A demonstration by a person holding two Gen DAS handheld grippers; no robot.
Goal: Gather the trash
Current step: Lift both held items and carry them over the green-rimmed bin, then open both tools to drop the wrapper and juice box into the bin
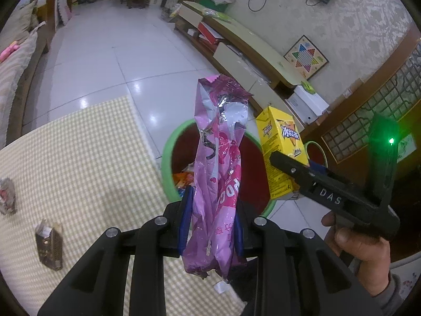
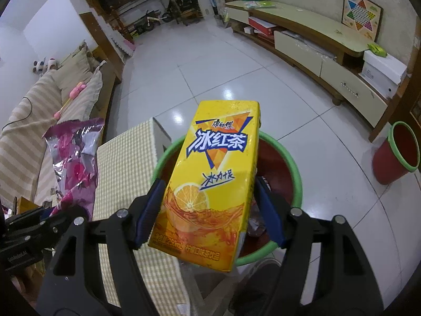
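Between the left gripper [image 1: 211, 226] pads a pink snack wrapper [image 1: 219, 173] is pinched low down (light, crinkly, slippery). A yellow tea carton [image 2: 210, 181] is clamped by the right gripper [image 2: 210, 210] at its stiff sides. Below both, the green-rimmed bin [image 2: 296, 173] is seen.

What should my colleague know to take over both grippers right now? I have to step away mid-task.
Left gripper: jaws shut on the pink snack wrapper, held above the red bin with the green rim.
Right gripper: jaws shut on the yellow iced tea carton, also over that bin.
Done: some trash already lies in the bin.
Left: release both items into it, then pick up the crumpled wrapper and the small brown packet on the checked tablecloth. A second red bin stands on the floor farther off.
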